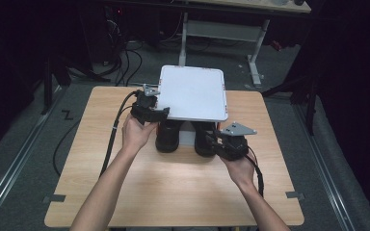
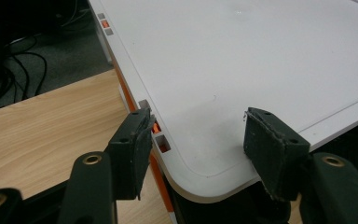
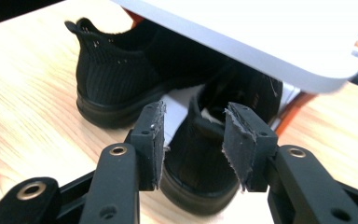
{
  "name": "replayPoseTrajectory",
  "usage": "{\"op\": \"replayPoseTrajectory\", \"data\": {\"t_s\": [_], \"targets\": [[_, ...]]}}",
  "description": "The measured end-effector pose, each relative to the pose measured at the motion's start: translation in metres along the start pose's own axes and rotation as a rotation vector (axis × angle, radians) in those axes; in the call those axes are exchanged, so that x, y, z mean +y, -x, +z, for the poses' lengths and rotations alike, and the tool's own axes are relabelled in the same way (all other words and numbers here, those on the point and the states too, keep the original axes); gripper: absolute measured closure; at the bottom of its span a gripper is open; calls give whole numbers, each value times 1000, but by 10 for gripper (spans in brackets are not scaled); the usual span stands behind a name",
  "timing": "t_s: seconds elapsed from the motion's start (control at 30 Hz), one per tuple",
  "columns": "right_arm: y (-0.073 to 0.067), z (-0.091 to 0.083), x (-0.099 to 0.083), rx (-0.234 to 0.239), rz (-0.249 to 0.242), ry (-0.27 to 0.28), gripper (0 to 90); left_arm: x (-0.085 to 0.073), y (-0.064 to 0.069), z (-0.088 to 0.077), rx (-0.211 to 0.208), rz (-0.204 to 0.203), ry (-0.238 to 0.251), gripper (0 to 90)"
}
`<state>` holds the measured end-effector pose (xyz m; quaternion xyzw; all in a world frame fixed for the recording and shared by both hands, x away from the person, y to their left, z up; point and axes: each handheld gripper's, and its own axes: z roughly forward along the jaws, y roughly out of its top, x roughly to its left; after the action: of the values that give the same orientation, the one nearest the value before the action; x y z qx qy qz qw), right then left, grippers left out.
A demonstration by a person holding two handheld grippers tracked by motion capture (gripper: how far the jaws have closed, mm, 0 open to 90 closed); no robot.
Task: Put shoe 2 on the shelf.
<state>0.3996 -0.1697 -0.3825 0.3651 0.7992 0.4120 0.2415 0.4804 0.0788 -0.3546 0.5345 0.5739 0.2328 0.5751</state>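
From the high view, I stand at a wooden counter [image 1: 173, 192] with both forearms reaching in from the near edge. A white box lid [image 1: 192, 92] sits toward the far half of the counter, tilted up at its near edge, and two black shoes poke out from under it, heels toward me: the left shoe [image 1: 167, 139] and the right shoe [image 1: 203, 143], side by side with a strip of white between them. My left claw [image 1: 150, 109] is at the lid's near left corner, my left hand [image 1: 137, 132] wrapped around its body. My right claw [image 1: 224, 142] sits just beside the right shoe's heel, held in my right hand [image 1: 241, 168]. Beyond the counter there is a grey floor with dark cables and the legs of another table.

In the left gripper view, my left claw [image 2: 200, 140] is apart, its two black jaws standing either side of the lid's rounded corner [image 2: 242, 70]. The left jaw is right against the lid's side edge, where orange [image 2: 156, 128] shows beneath the white; whether it touches I cannot tell. The other jaw is over the lid's front edge.

In the right gripper view, my right claw [image 3: 193, 140] is also apart, the jaws straddling the heel of the right shoe [image 3: 200, 158] without closing on it. The left shoe [image 3: 116, 79] stands farther off on the wood, and the lid [image 3: 279, 37] slopes over both toes.
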Motion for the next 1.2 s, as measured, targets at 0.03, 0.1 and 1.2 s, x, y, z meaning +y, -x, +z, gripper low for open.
{"op": "replayPoseTrajectory", "data": {"t_s": [0.03, 0.1, 1.2], "targets": [[1, -1, -2, -2, 3, -3, 576, 0, 0, 0, 0, 0, 0, 422], [3, -1, -9, -19, 10, -9, 569, 0, 1, 0, 5, 6, 3, 424], [39, 18, -40, 25, 147, -31, 515, 2, -7, -18, -13, -65, 65, 307]]}}
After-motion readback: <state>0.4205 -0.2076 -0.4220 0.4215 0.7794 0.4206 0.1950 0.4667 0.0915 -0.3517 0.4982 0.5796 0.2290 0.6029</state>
